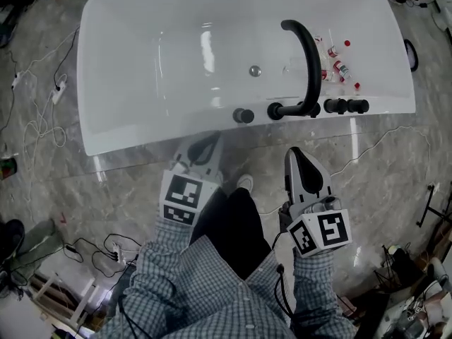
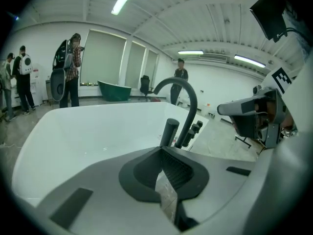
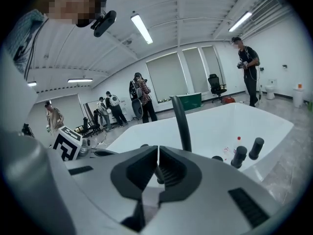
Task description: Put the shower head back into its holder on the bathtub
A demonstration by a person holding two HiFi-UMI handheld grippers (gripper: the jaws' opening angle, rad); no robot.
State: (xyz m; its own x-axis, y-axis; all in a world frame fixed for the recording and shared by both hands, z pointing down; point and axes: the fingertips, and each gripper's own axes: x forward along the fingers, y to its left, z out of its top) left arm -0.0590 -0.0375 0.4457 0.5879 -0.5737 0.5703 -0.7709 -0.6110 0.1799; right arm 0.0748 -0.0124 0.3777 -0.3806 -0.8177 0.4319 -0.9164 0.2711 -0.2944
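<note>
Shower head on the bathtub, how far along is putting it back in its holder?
Looks done: a black cylinder, apparently the shower head, stands upright on the bathtub rim beside the arched spout. In hand: nothing; the left gripper and right gripper are both shut, empty and clear of the tub. Left: probably nothing, though how well it is seated can't be judged from here.
</note>
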